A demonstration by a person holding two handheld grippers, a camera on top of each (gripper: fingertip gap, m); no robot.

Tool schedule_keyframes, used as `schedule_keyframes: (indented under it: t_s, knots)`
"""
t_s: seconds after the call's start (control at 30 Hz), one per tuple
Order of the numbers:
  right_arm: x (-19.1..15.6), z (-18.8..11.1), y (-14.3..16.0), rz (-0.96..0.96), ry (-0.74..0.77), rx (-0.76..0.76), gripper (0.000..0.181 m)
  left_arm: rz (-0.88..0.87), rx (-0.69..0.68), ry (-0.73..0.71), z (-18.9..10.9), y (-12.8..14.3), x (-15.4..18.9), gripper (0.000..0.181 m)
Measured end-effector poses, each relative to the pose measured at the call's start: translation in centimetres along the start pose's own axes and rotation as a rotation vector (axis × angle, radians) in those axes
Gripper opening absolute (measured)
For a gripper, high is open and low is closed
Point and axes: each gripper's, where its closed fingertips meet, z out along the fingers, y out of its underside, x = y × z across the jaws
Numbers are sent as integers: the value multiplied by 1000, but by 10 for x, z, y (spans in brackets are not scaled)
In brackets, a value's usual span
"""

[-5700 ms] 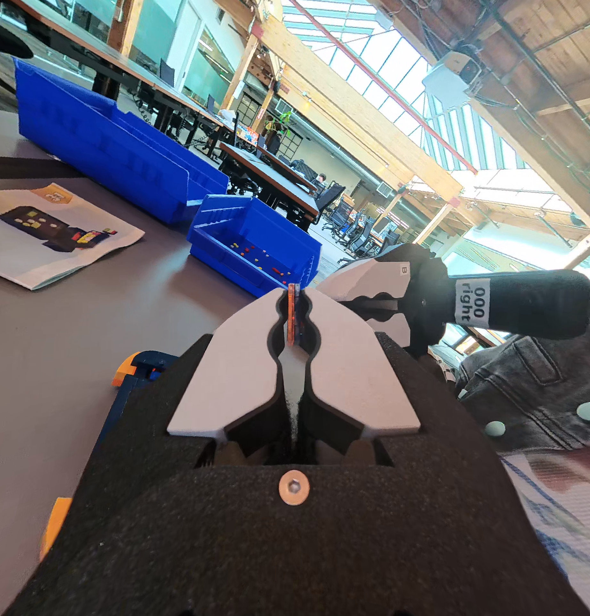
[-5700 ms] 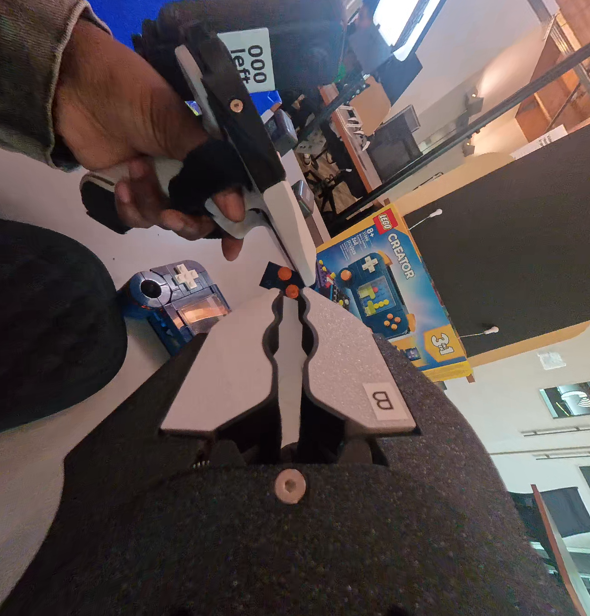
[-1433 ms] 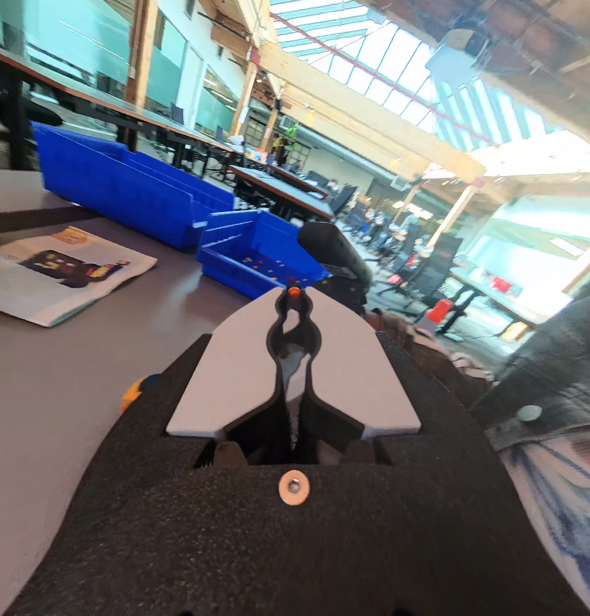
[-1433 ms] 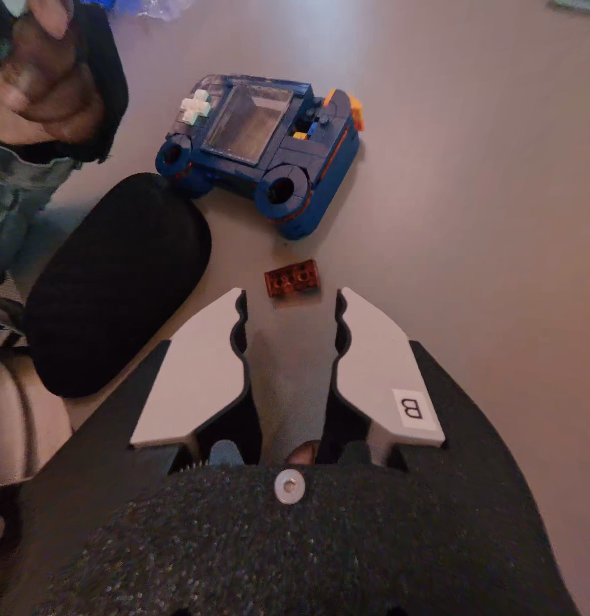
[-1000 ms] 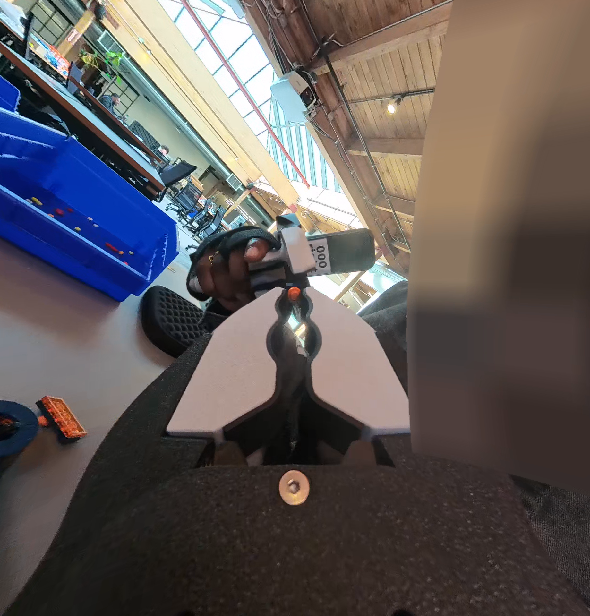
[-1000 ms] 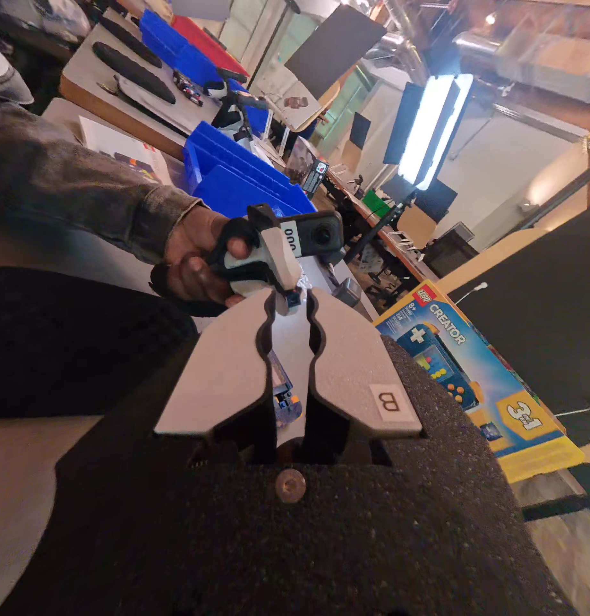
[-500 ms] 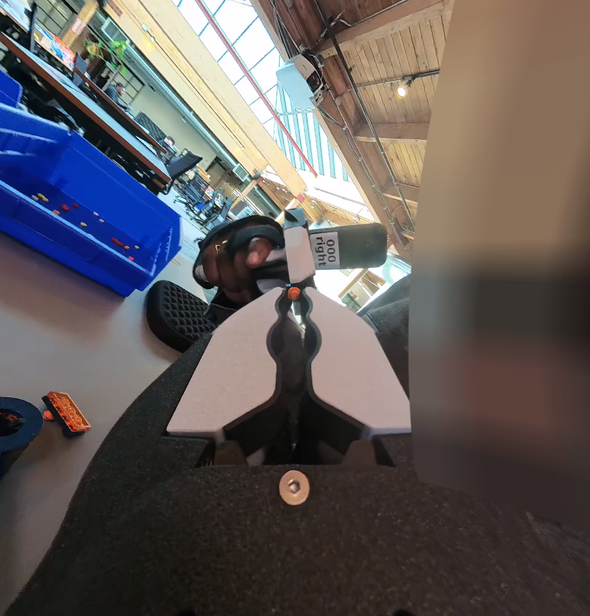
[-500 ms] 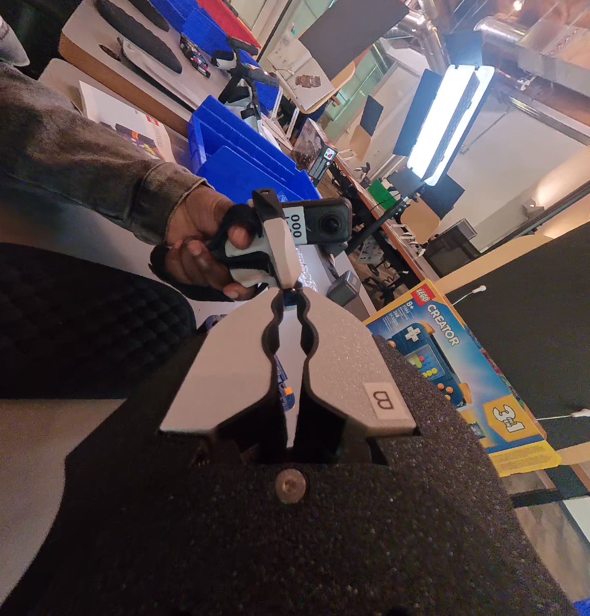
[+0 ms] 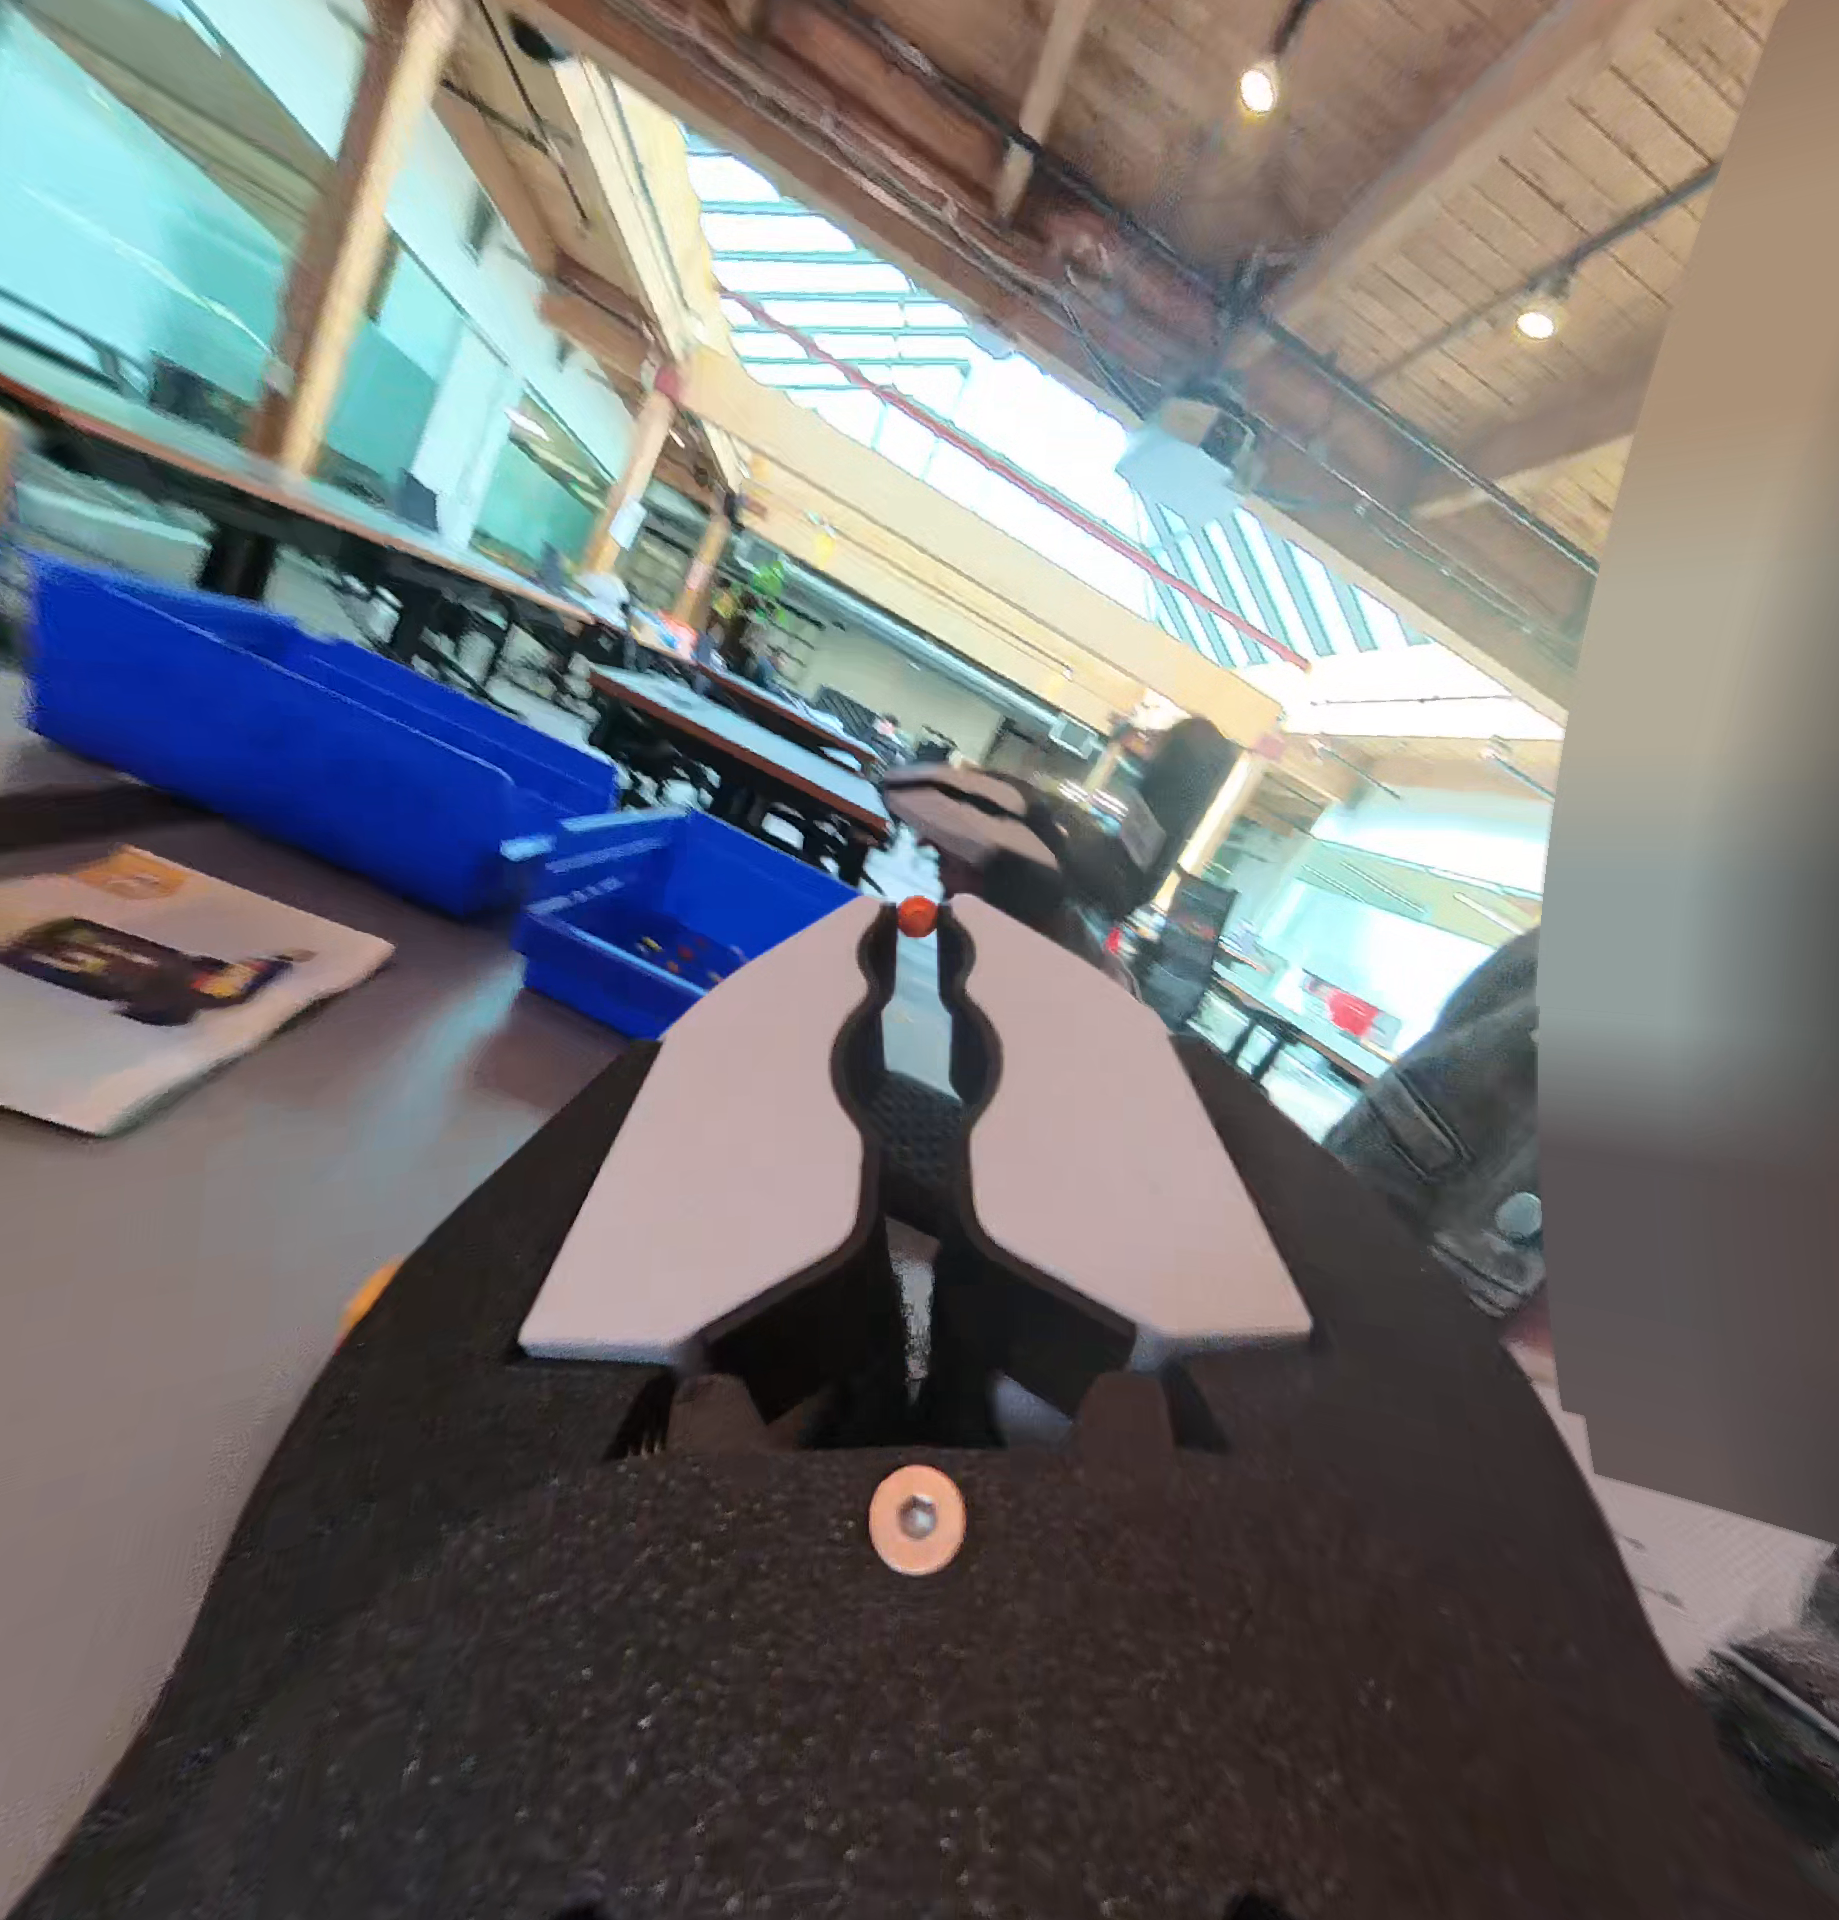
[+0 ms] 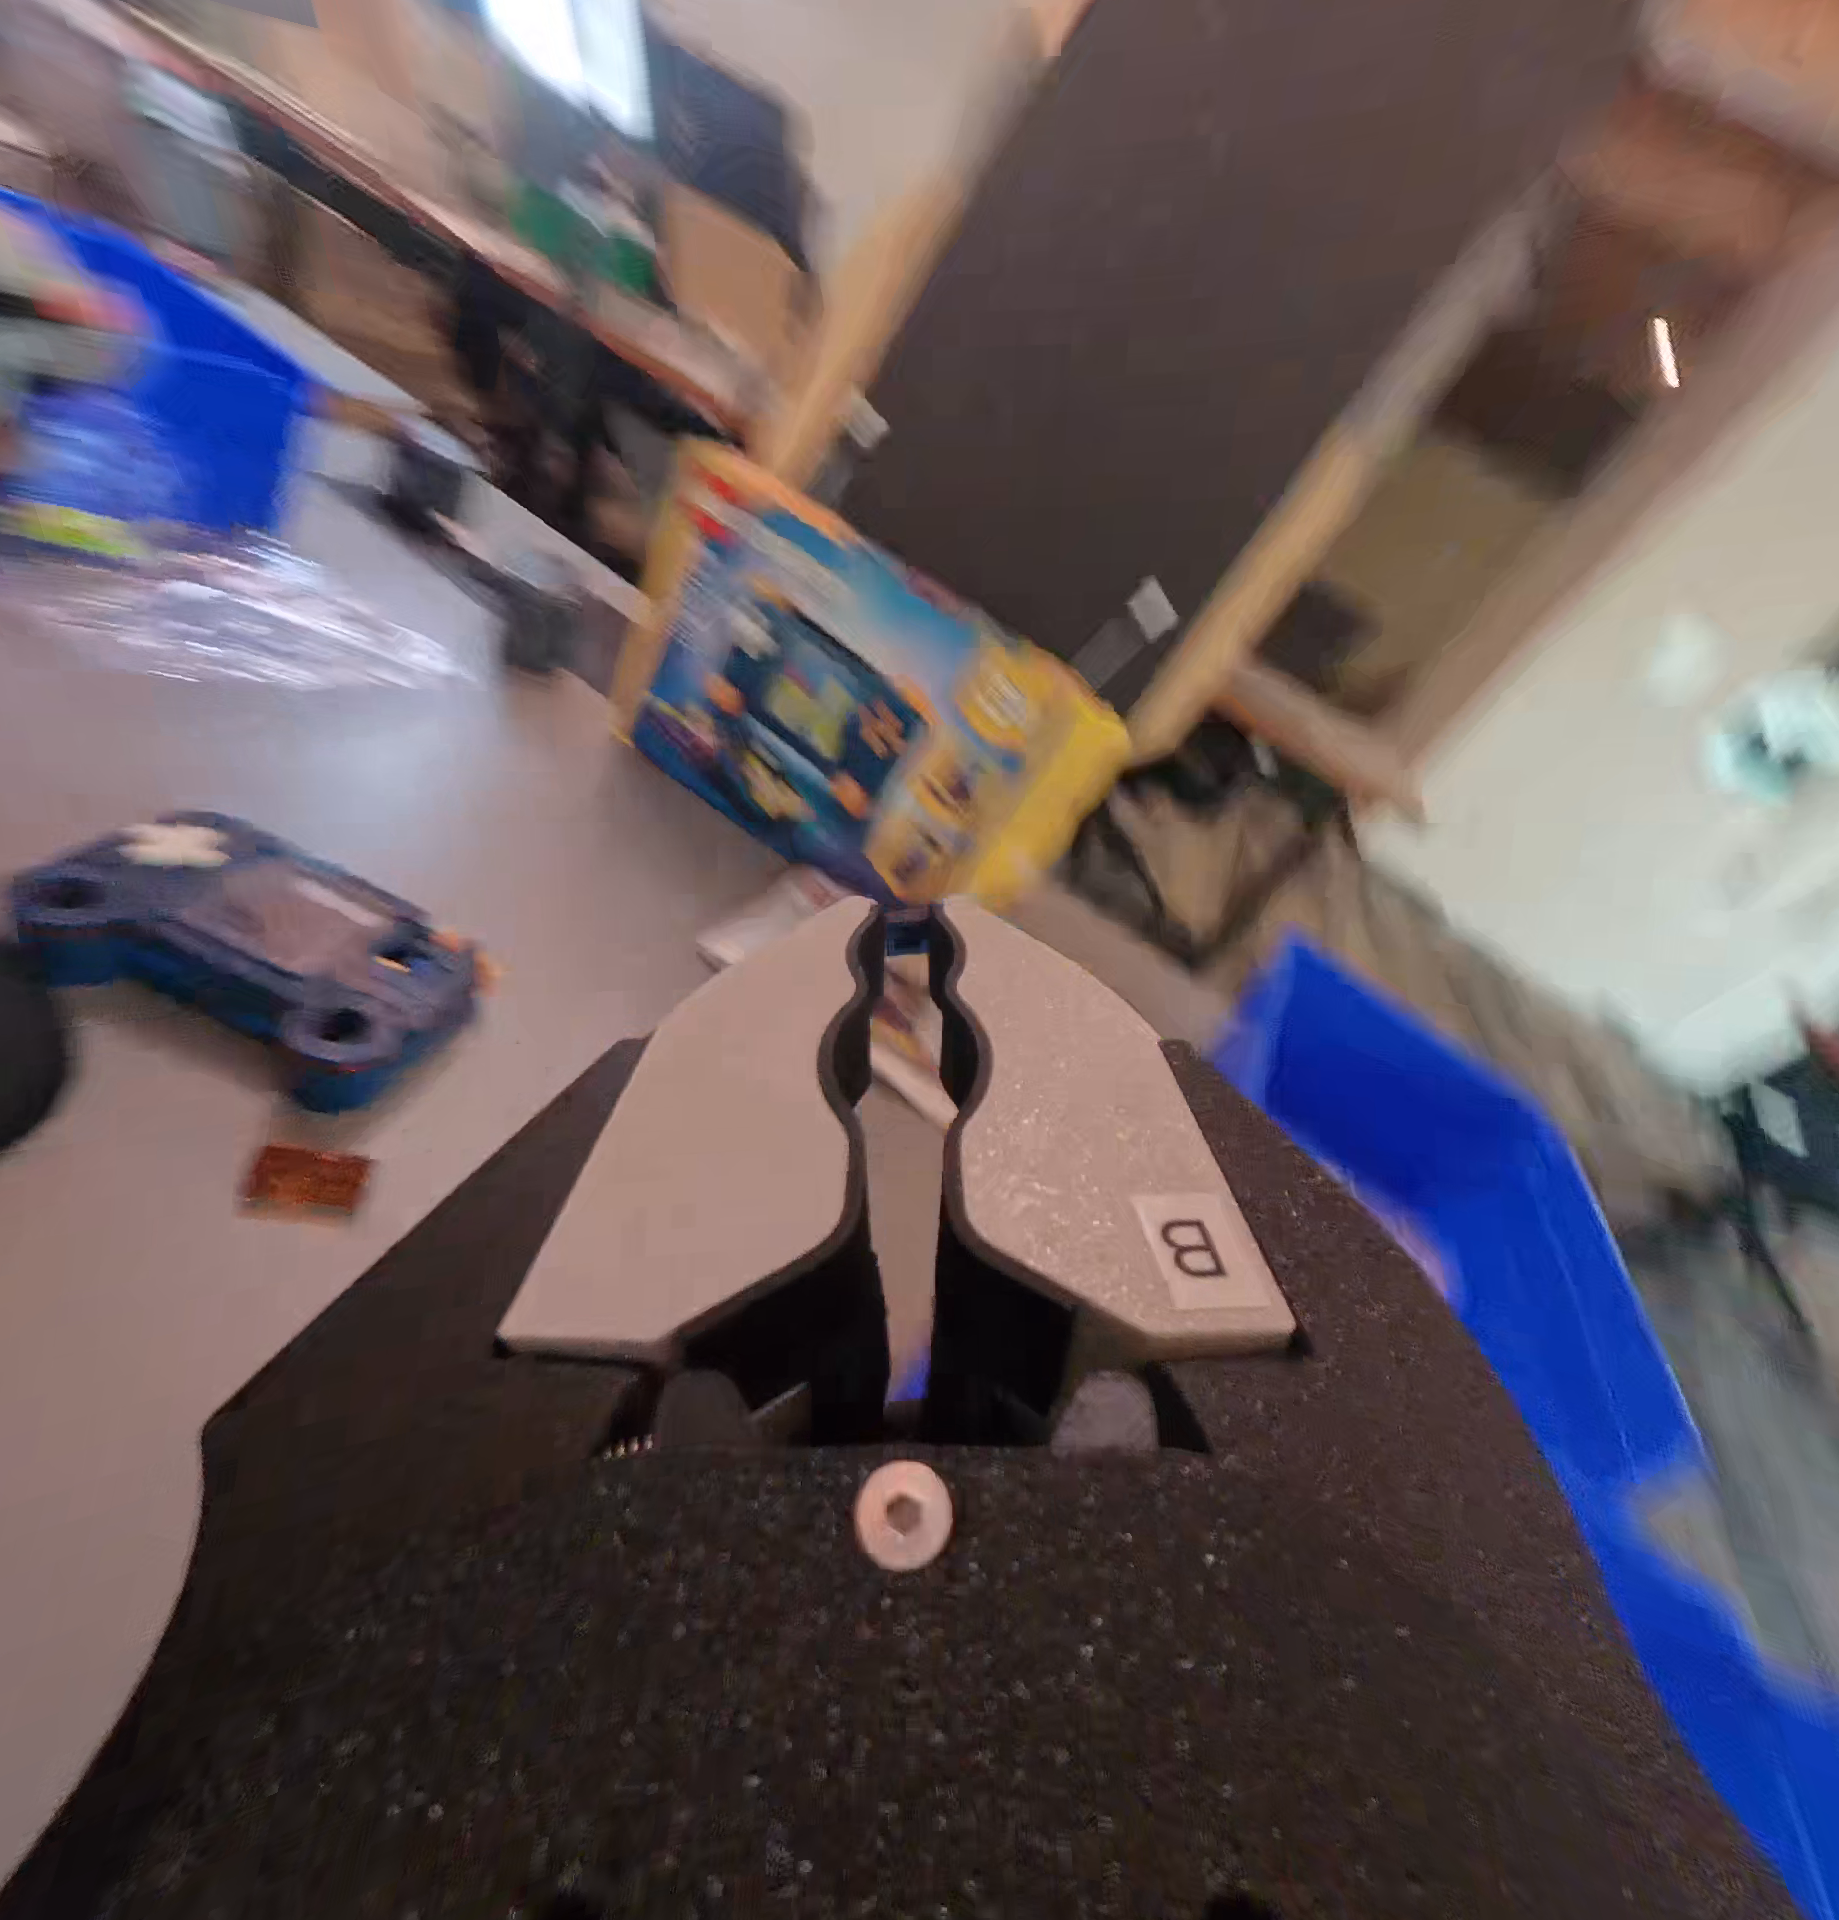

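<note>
Grippers now apart after meeting tip to tip. Left gripper pinches a small orange stud; right gripper is narrowed on a tiny blue piece. Blue brick console lies on the table, amber plate just beside it.

On the table, the brick-built handheld console model lies to the left, with a loose flat brick just in front of it, apart from it. Behind them, farther right, stands the toy set box. A storage bin sits at the right. In the left wrist view, an instruction booklet lies at the left, two bins behind it, the nearer bin to its right holding small pieces.
</note>
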Motion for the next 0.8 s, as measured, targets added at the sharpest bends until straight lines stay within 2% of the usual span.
schedule_keyframes:
  t_s: [0.07, 0.1, 0.17, 0.23, 0.33, 0.47, 0.57, 0.63, 0.7, 0.8]
  knots:
    - [48, -8, 48, 123, 183, -270, 8, -56, -52, 35, 14, 17, 2, 6]
    - [61, -13, 71, 142, 231, -384, 14, -70, -69, 52, 18, 24, 4, 6]
    - [72, -18, 107, 166, 263, -563, 41, -78, -97, 61, 23, 32, 5, 6]
    - [74, -19, 127, 147, 266, -643, 47, -72, -105, 57, 26, 35, 6, 6]
    - [75, -21, 138, 109, 280, -675, 49, -63, -102, 61, 25, 34, 8, 6]
    - [78, -25, 146, 192, 283, -681, 55, -82, -57, 62, 22, 26, 6, 6]
    - [86, -35, 164, 390, 295, -768, 73, -95, -56, 71, 22, 26, 7, 6]
    - [91, -33, 163, 576, 261, -736, 86, -94, -60, 71, 23, 27, 8, 6]
    - [112, -35, 152, 627, 325, -637, 76, -90, -66, 74, 23, 28, 8, 7]
    - [117, -36, 136, 571, 313, -587, 67, -83, -73, 58, 23, 29, 6, 7]
